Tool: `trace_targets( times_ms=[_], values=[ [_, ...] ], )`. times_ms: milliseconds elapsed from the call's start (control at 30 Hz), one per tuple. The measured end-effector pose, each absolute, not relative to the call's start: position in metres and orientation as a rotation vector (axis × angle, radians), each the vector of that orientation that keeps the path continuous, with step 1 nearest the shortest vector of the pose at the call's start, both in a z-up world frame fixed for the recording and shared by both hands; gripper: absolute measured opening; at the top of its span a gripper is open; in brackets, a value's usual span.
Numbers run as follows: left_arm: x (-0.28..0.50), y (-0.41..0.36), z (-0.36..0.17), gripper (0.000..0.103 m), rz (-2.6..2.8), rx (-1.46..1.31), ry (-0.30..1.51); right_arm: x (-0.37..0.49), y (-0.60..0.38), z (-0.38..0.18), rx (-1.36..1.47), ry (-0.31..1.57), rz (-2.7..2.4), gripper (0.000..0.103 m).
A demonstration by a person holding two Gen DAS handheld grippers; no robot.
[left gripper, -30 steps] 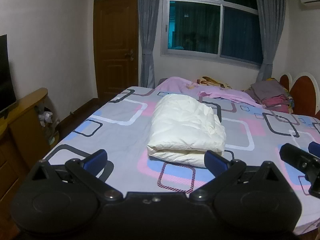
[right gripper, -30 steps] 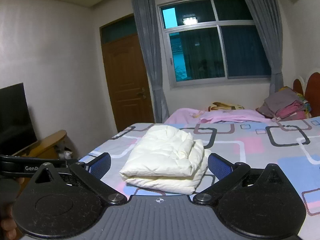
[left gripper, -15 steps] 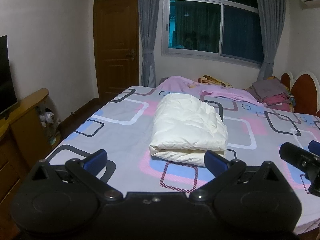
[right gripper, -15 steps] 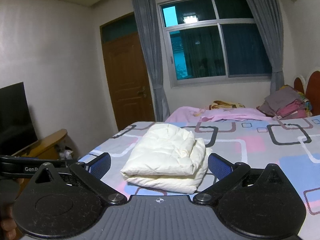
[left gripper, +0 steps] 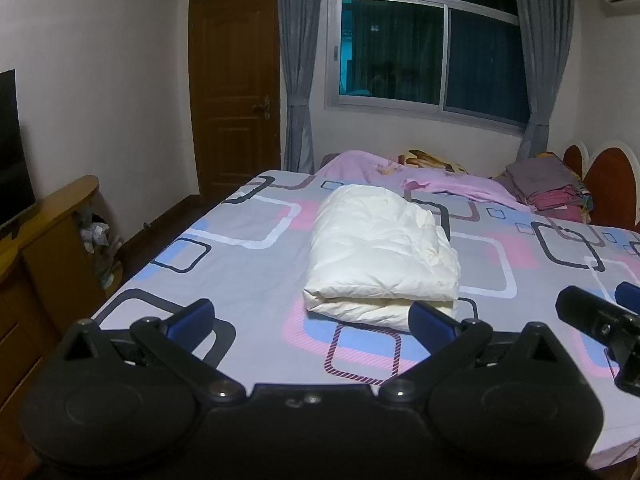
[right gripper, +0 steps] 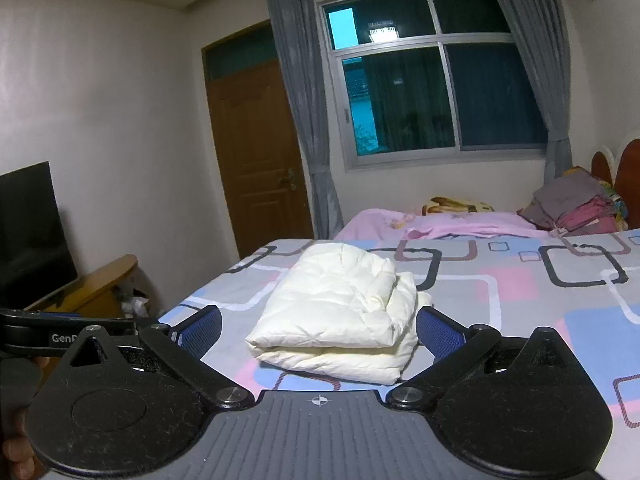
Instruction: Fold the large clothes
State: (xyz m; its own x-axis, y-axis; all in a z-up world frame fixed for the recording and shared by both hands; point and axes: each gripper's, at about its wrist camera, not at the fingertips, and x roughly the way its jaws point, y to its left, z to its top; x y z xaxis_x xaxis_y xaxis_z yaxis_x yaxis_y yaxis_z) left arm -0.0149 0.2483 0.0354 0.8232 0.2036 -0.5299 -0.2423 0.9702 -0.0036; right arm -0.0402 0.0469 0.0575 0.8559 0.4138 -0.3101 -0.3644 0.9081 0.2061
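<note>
We've got the bed point(left gripper: 248, 280) filling the room, its grey sheet printed with pink, blue and dark squares, and everything else we place against it. Behind its far side sits the window point(left gripper: 428, 52) with grey curtains point(left gripper: 298, 64) either side, and a brown wooden door point(left gripper: 236, 96) to the left of that. Off the bed's left edge, a wooden cabinet point(left gripper: 52, 236) carries a dark TV screen point(left gripper: 12, 144). Along the bed's far edge lies a rumpled pink blanket point(left gripper: 436, 180), and at the far right corner a stack of folded clothes point(left gripper: 548, 188) rests by the headboard.

Now the main item: the cream padded coat point(left gripper: 380, 252) lies folded into a thick rectangular bundle in the middle of the bed, resting flat, nothing touching it.

Our left gripper point(left gripper: 312, 318) hangs over the bed's near edge, blue pads spread wide, holding nothing. Our right gripper point(right gripper: 318, 330) is likewise spread wide and empty, just short of the bundle; in the left view its dark tip point(left gripper: 592, 316) shows over the bed's near right part.
</note>
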Motion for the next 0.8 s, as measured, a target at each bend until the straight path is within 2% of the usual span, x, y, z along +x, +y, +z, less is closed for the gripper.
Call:
trace_targets(
  times_ms=[800],
  values=[
    [0.010,0.257,0.012,0.100,0.168,-0.095,0.594,-0.021,0.046,0.041,0.149,0.407,0.390,0.102]
  ],
)
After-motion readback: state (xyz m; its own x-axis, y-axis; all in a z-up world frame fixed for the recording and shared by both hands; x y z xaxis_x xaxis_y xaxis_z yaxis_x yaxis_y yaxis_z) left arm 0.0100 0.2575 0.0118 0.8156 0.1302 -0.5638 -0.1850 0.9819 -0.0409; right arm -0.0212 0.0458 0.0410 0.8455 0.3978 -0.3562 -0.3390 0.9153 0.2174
